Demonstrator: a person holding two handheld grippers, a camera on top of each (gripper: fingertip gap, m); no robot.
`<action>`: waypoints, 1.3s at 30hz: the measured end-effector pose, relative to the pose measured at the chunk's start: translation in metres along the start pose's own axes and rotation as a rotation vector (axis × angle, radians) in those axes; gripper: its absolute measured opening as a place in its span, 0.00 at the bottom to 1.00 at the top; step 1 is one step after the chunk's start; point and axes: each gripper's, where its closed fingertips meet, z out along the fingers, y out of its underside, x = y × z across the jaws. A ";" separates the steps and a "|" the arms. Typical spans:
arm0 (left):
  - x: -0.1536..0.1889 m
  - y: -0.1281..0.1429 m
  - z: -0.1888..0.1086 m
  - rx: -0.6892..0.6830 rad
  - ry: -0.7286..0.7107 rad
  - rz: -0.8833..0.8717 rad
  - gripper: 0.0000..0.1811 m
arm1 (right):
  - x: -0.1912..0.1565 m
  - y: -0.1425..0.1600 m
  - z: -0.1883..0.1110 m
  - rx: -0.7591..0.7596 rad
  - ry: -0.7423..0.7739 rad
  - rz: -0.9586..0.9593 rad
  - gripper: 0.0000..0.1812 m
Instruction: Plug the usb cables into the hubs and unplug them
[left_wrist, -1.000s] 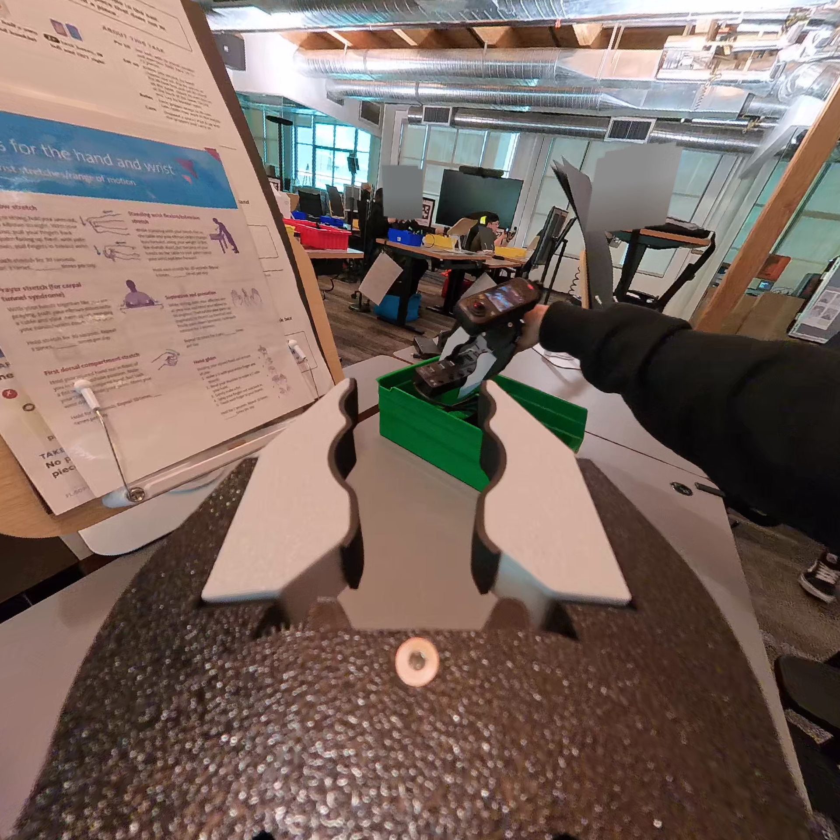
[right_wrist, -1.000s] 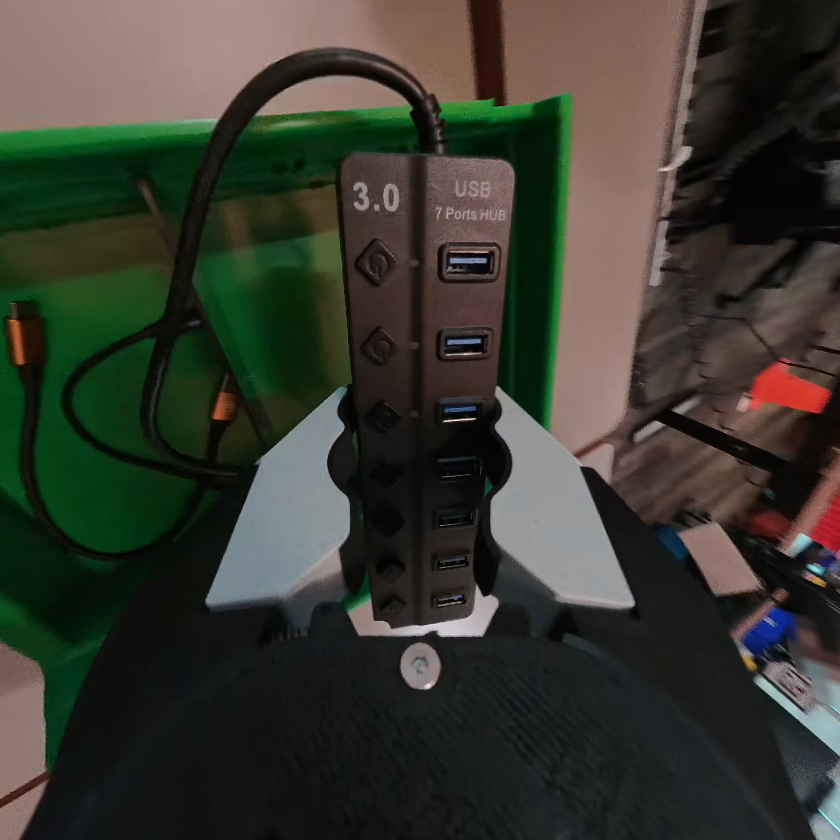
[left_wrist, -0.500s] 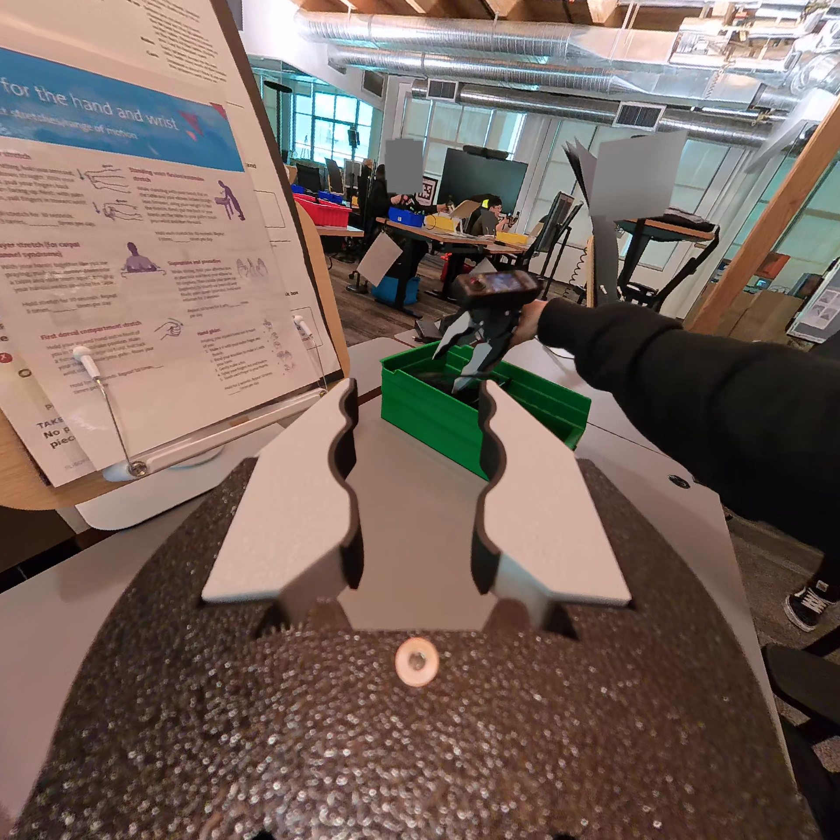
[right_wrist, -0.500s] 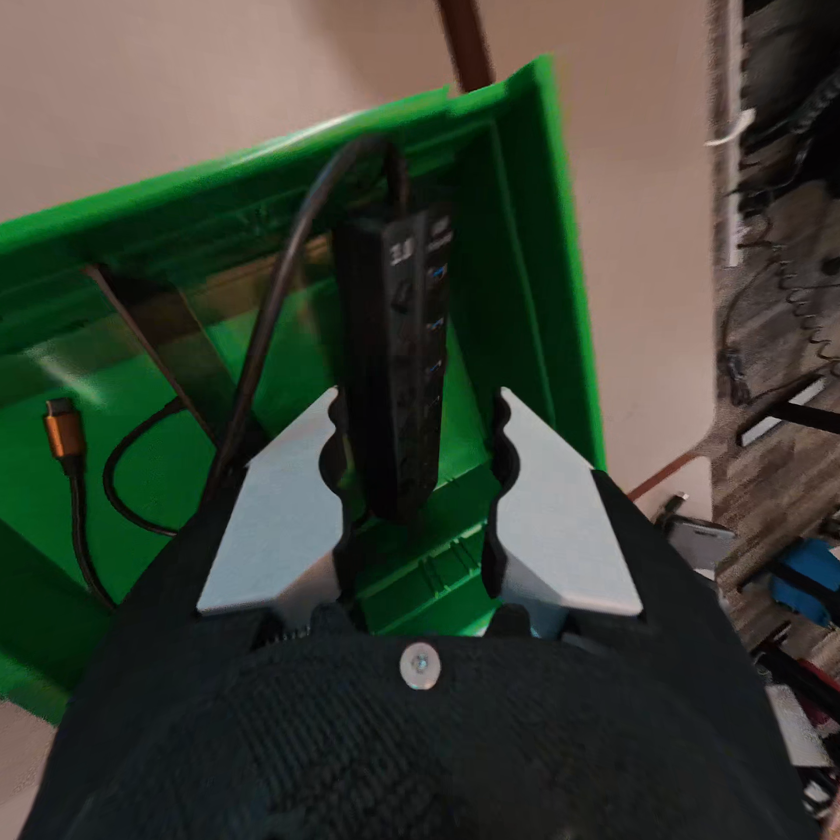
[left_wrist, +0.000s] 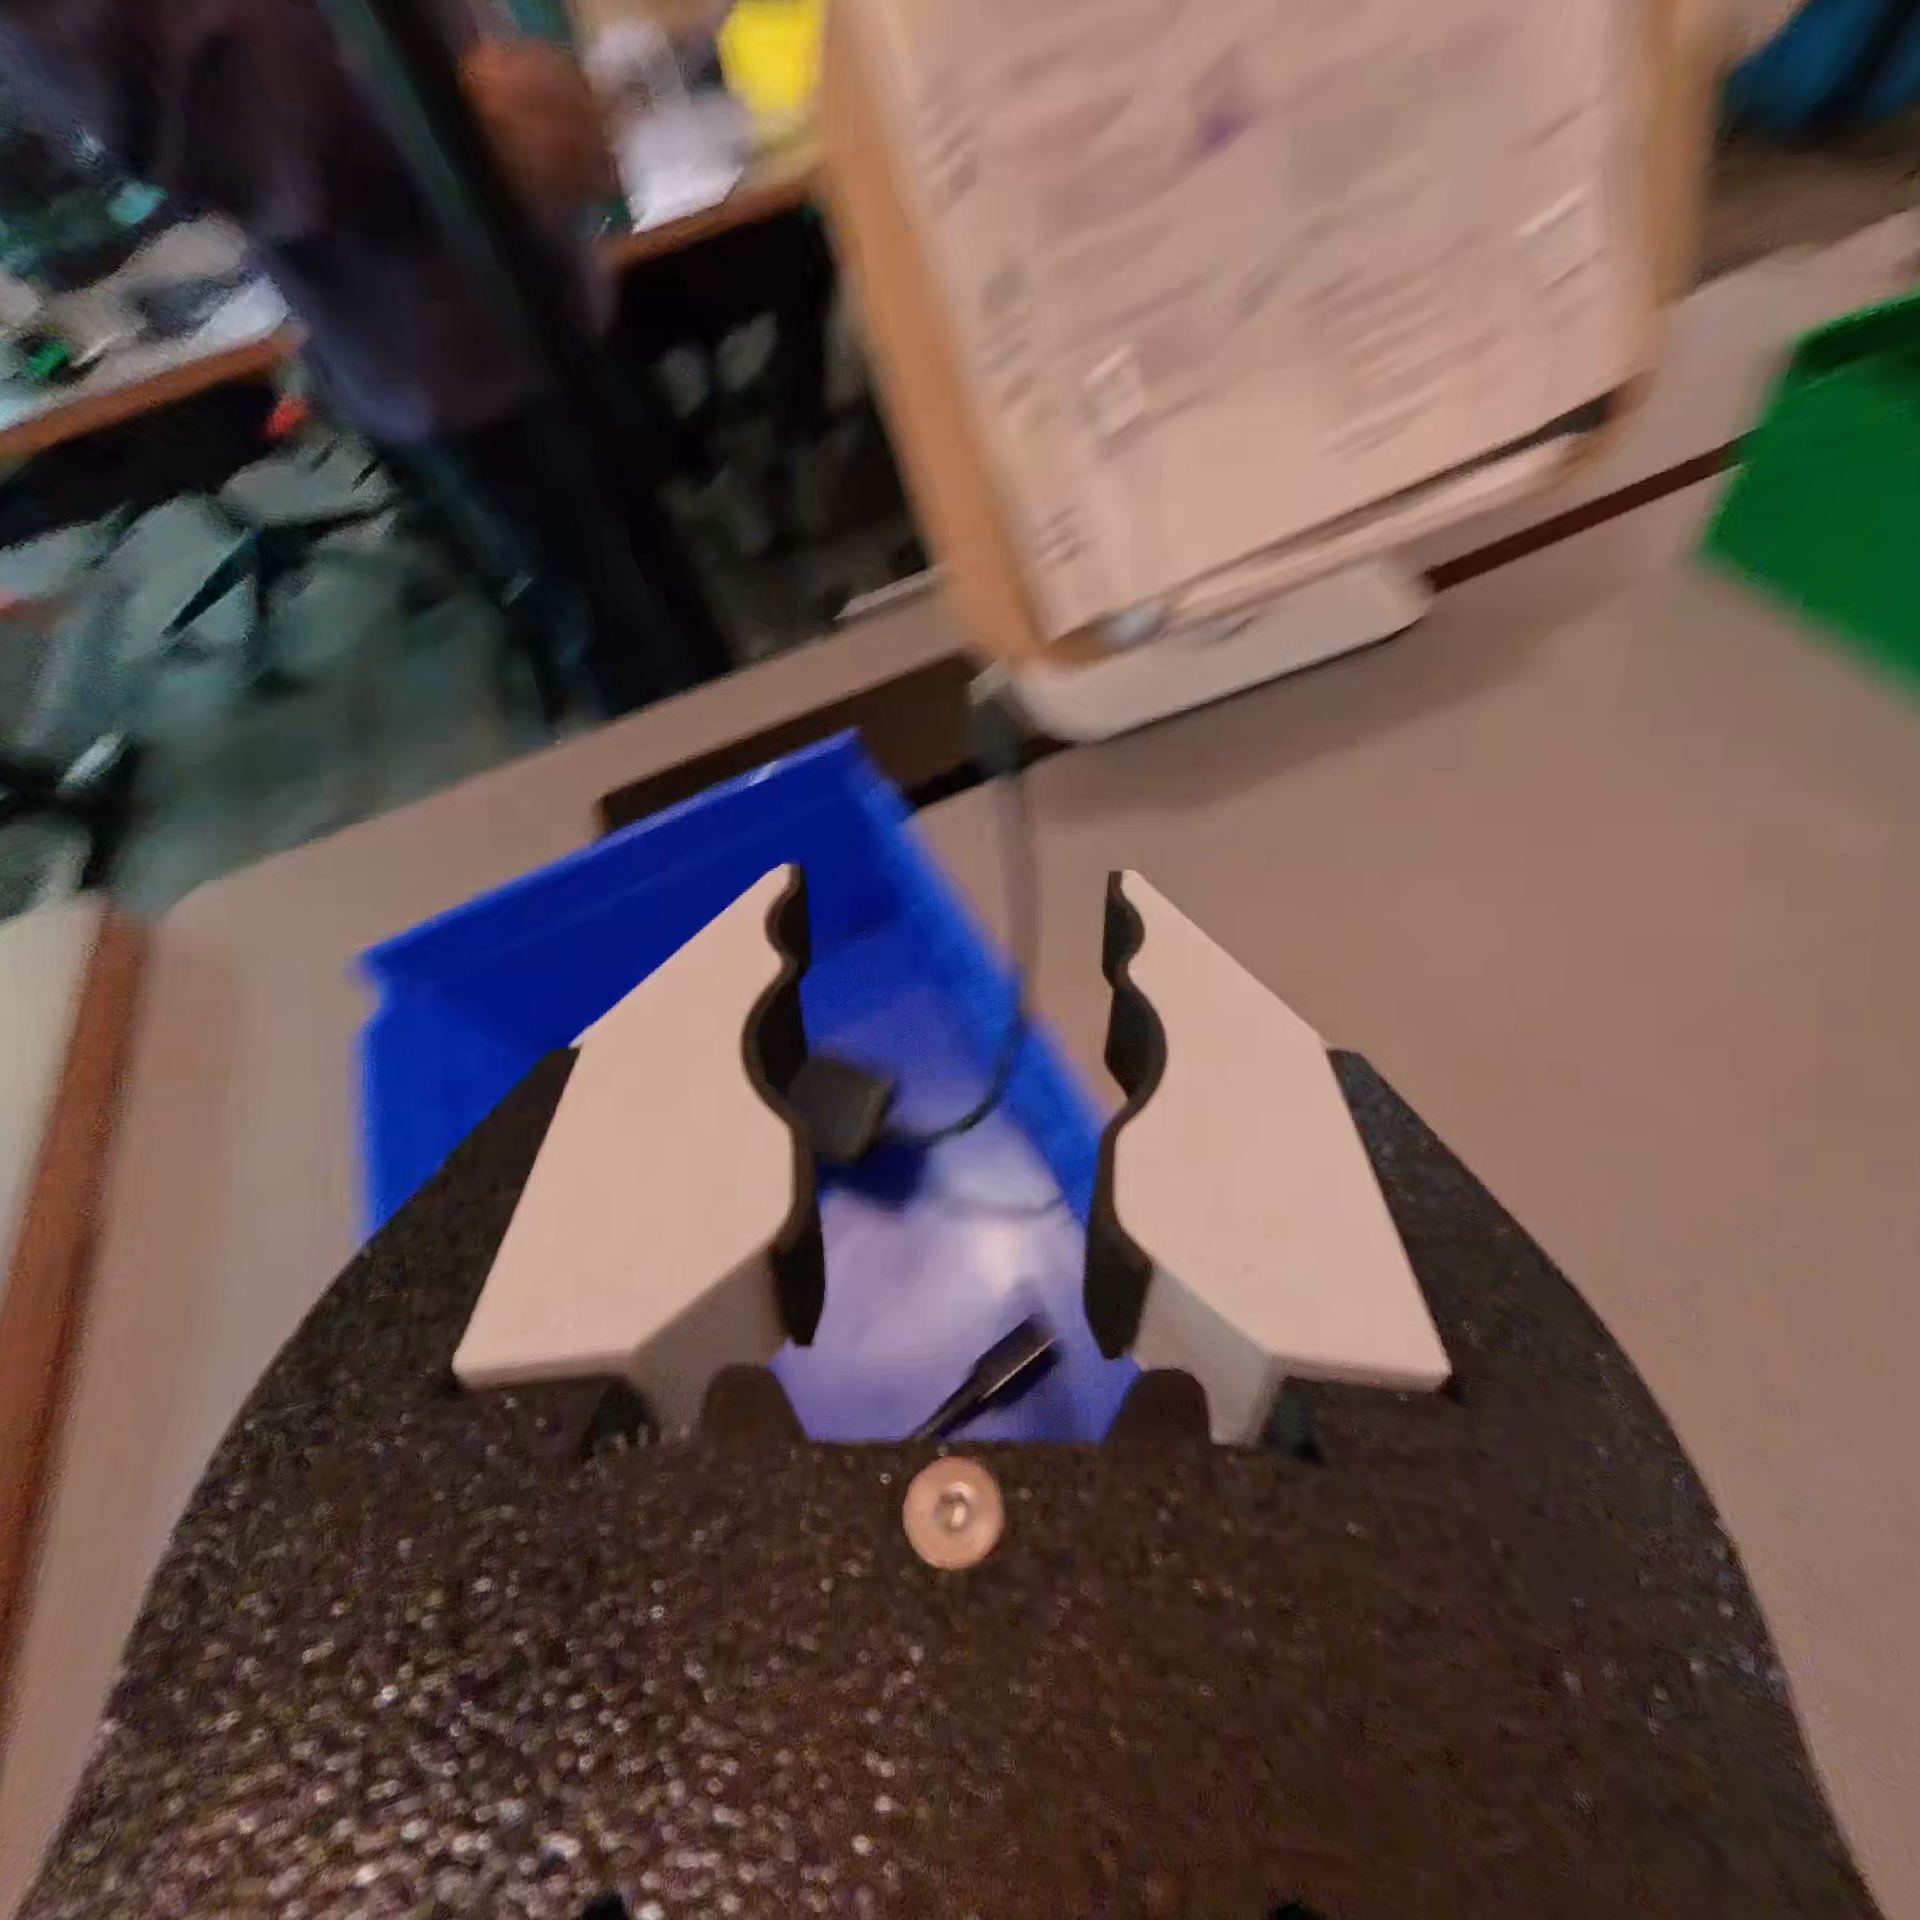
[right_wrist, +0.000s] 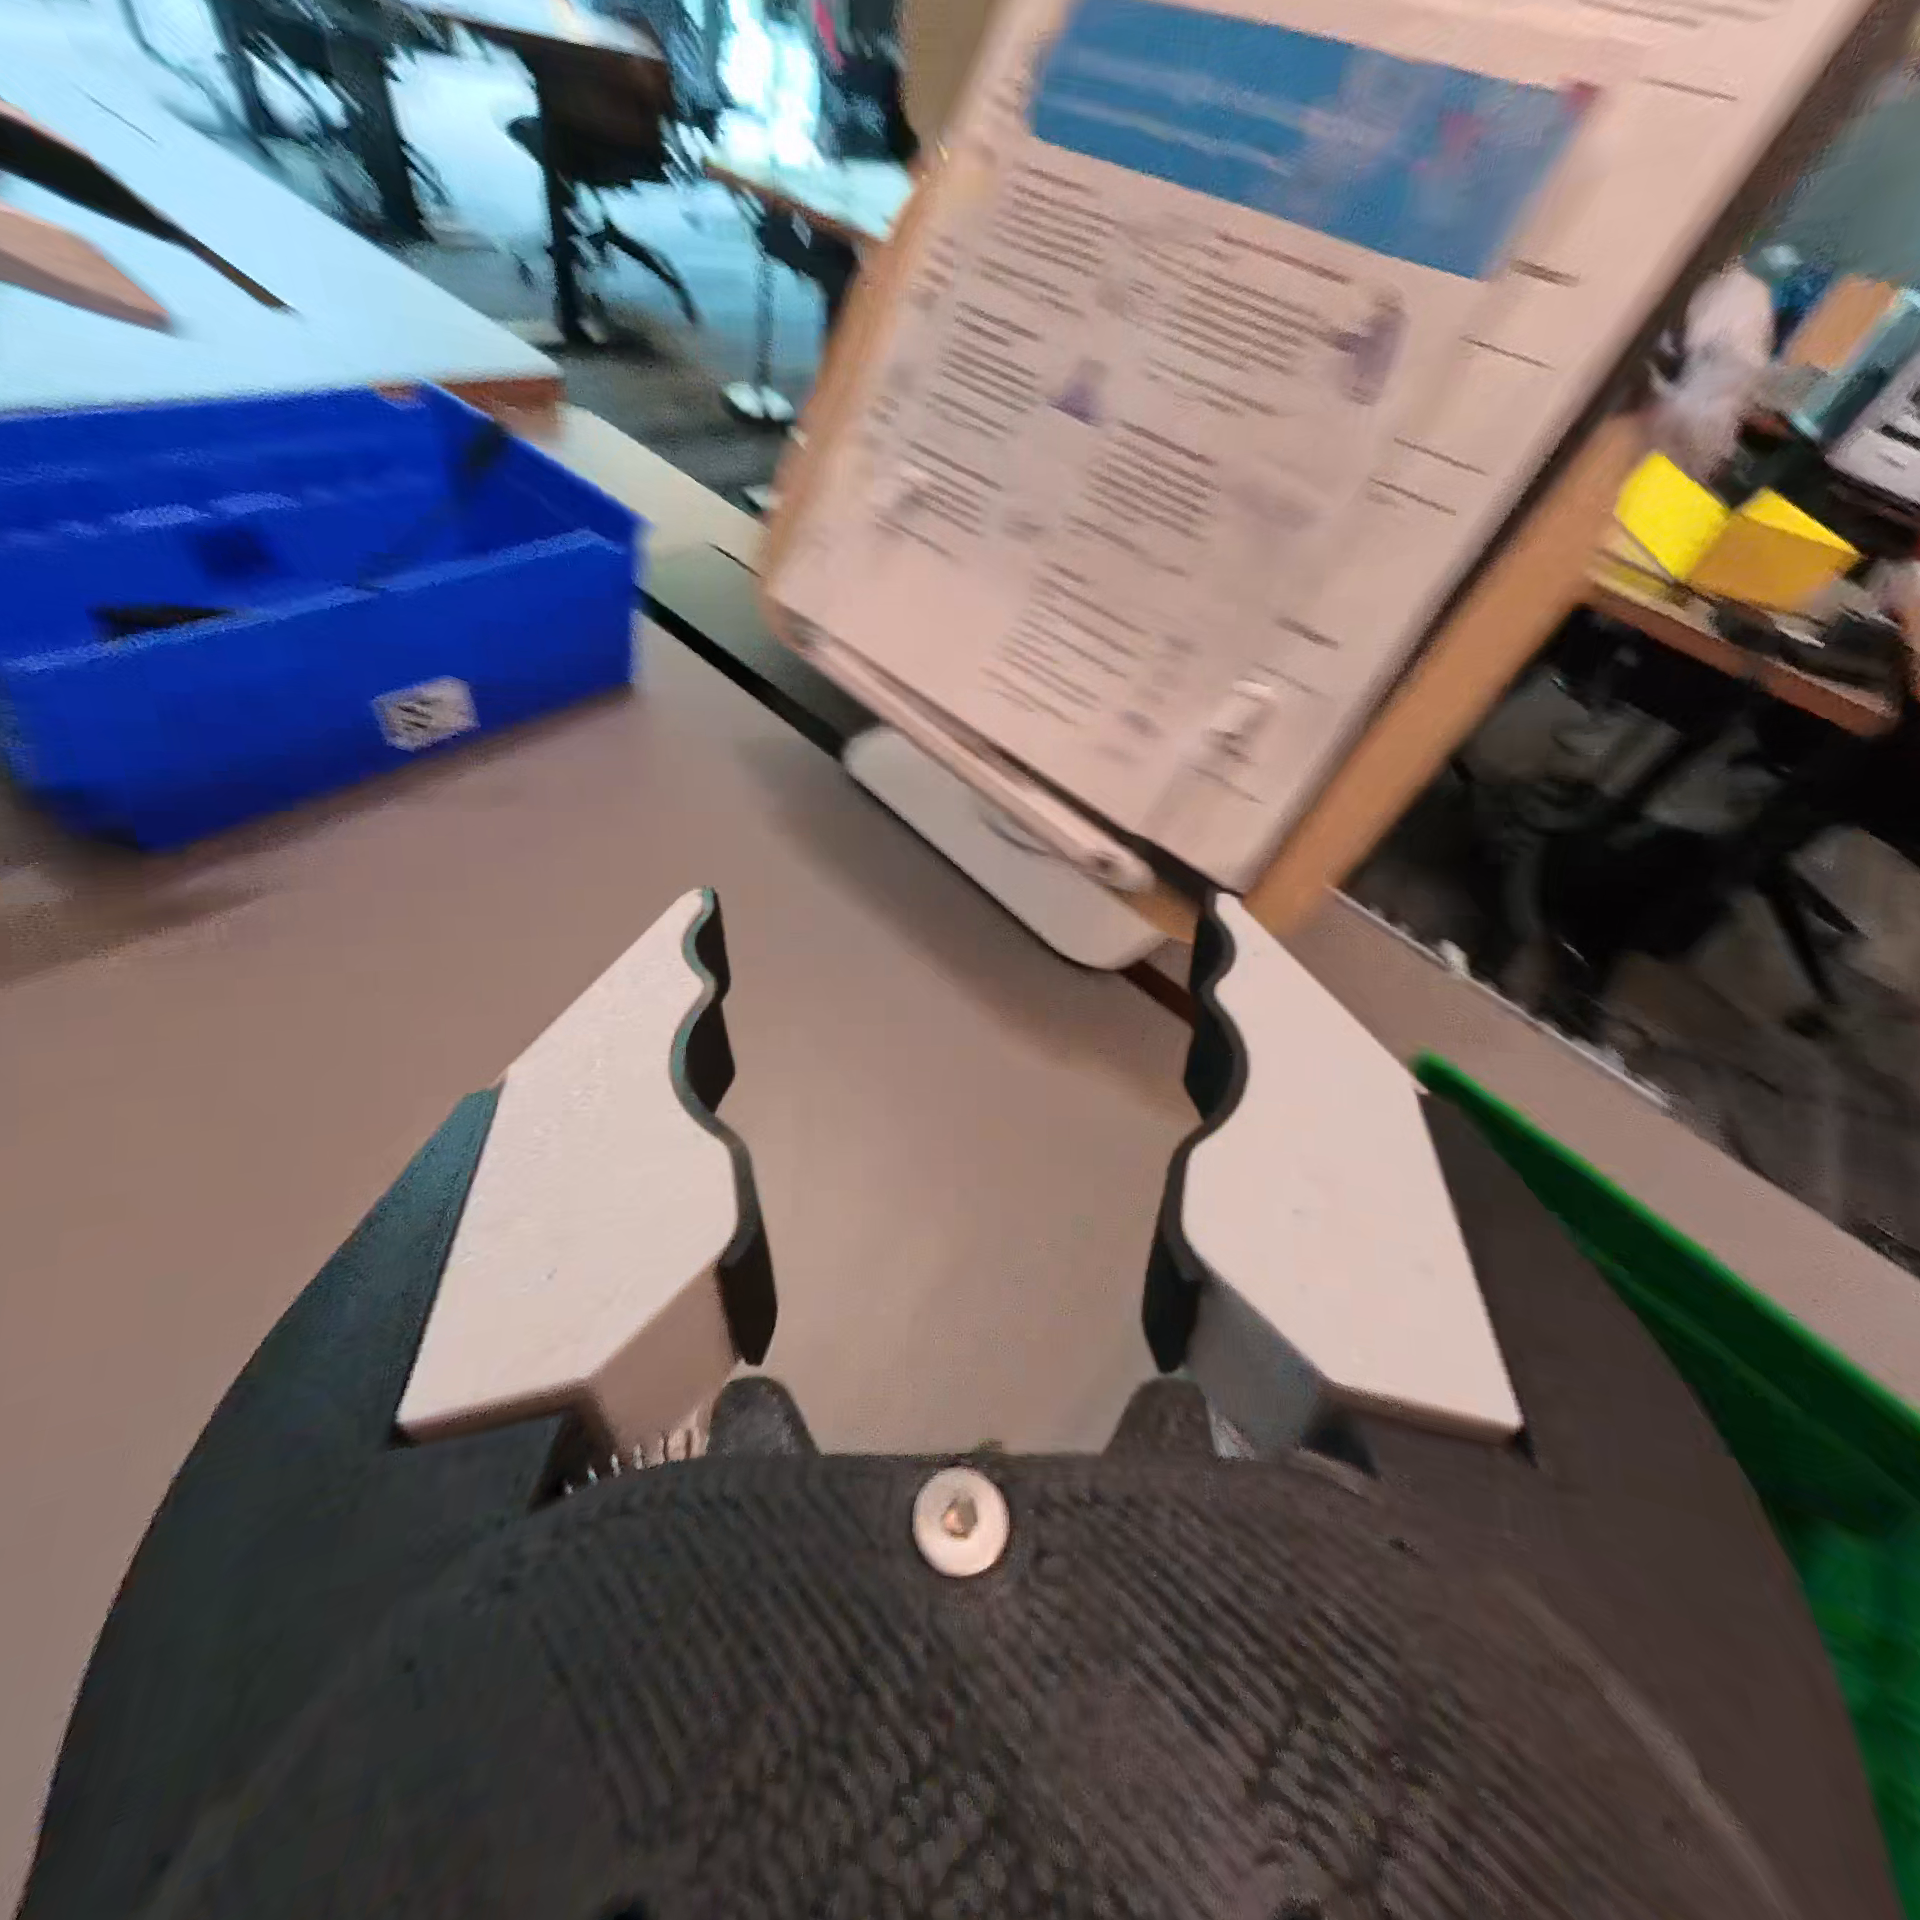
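Note:
My left gripper (left_wrist: 956, 894) is open and empty, hanging over a blue bin (left_wrist: 623, 935) on the table. Inside the bin lie a small black device (left_wrist: 836, 1110) with a thin black cable (left_wrist: 987, 1091) and another dark piece (left_wrist: 992, 1377). My right gripper (right_wrist: 956, 914) is open and empty above the bare table (right_wrist: 312, 987). The blue bin (right_wrist: 312, 613) shows at the left of the right wrist view. The green bin shows only as an edge (right_wrist: 1704, 1320) at the right there, and as a corner (left_wrist: 1829, 488) in the left wrist view. The black hub is out of view.
A wooden document stand with printed sheets (right_wrist: 1195, 436) stands on a white base (right_wrist: 997, 852) at the table's far edge; it also shows in the left wrist view (left_wrist: 1247, 312). Desks, chairs and a yellow bin (right_wrist: 1725, 540) lie beyond. Both views are motion-blurred.
My right gripper let go of the black hub in the green bin and swung left over the table. My left gripper swung left, from facing the green bin to over the blue bin.

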 end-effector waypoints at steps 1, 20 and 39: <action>-0.021 0.020 0.002 -0.075 -0.038 -0.002 0.33 | -0.025 0.003 0.006 0.043 -0.022 0.009 0.46; -0.045 0.141 0.098 -0.212 -0.158 0.925 0.09 | -0.150 0.046 0.056 0.223 -0.180 0.018 0.44; 0.193 -0.036 -0.074 0.838 -0.142 1.780 0.05 | -0.129 -0.038 0.016 0.459 -0.895 0.865 0.35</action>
